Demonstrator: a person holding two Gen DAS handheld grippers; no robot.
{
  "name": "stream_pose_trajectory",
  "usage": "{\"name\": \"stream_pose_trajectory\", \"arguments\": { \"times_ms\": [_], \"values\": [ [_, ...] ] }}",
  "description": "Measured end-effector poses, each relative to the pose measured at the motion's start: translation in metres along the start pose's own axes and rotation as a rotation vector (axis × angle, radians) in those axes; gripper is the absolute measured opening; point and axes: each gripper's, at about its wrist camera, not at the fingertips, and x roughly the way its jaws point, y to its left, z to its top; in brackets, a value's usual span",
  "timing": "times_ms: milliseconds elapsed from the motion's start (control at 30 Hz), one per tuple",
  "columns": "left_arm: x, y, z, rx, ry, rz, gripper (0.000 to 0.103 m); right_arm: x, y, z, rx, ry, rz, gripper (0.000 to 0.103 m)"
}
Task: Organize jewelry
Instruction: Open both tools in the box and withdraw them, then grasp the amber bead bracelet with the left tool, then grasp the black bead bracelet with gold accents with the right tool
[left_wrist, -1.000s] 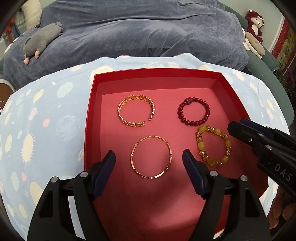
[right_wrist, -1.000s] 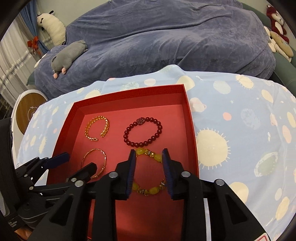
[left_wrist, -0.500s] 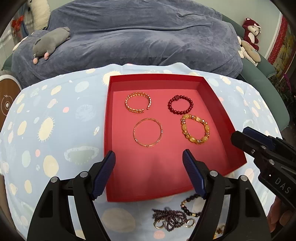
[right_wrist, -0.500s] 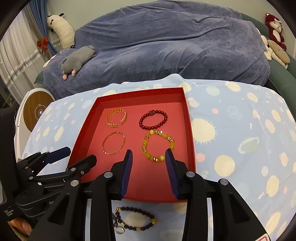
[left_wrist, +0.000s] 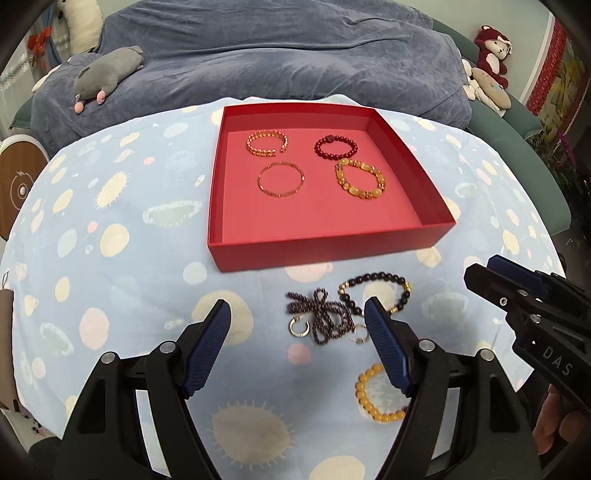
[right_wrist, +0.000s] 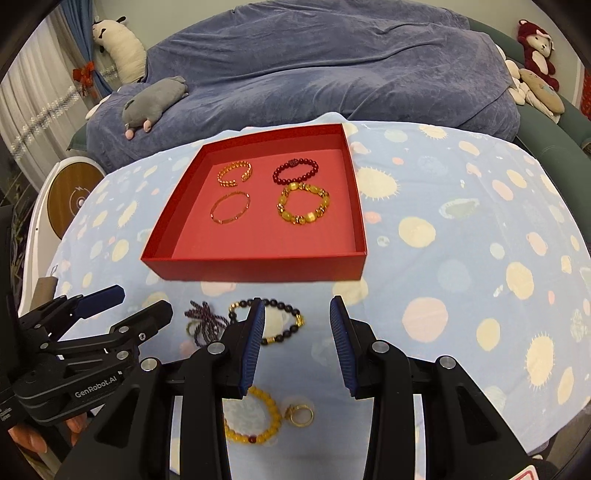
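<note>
Both tools, left (left_wrist: 297, 347) and right (right_wrist: 297, 345), gape empty; purple strand (left_wrist: 325, 317) lies tangled, axis seemingly indeterminate.

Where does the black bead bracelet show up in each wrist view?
Left wrist: black bead bracelet lies on the cloth right of centre, just past the left claw's right finger.
Right wrist: it sits lower centre-left, partly behind the right claw's left finger.
Shared landmark: red box, directly beyond it.
</note>
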Motion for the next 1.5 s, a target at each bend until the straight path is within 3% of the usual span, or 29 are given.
{"name": "stream_pose_trajectory", "arguments": {
  "times_ms": [333, 567, 733, 867, 933, 1000, 1267, 1500],
  "values": [
    [0.004, -0.023, -0.061, 0.014, 0.072, -0.004, 0.071, -0.007, -0.004, -0.054, 0.007, 0.053, -0.020, 0.036],
    [0.019, -0.041, -0.074, 0.051, 0.095, 0.017, 0.068, -0.004, -0.002, -0.068, 0.003, 0.066, -0.025, 0.036],
    [0.033, -0.045, -0.076, 0.060, 0.128, 0.013, 0.050, -0.002, -0.007, -0.070, 0.021, 0.072, -0.027, 0.036],
    [0.030, -0.045, -0.080, 0.101, 0.110, 0.029, 0.037, -0.001, -0.009, -0.070, 0.030, 0.075, -0.024, 0.036],
    [0.029, -0.040, -0.081, 0.109, 0.106, 0.033, 0.019, 0.000, -0.009, -0.070, 0.032, 0.078, -0.022, 0.036],
    [0.027, -0.032, -0.080, 0.090, 0.112, 0.019, 0.008, 0.002, -0.008, -0.071, 0.032, 0.080, -0.020, 0.036],
    [0.021, -0.005, -0.081, 0.032, 0.107, 0.037, 0.007, 0.013, -0.002, -0.065, 0.026, 0.090, -0.014, 0.036],
    [0.023, 0.005, -0.078, 0.021, 0.114, 0.046, 0.008, 0.033, -0.001, -0.039, 0.062, 0.088, -0.003, 0.036]
  ]
}}
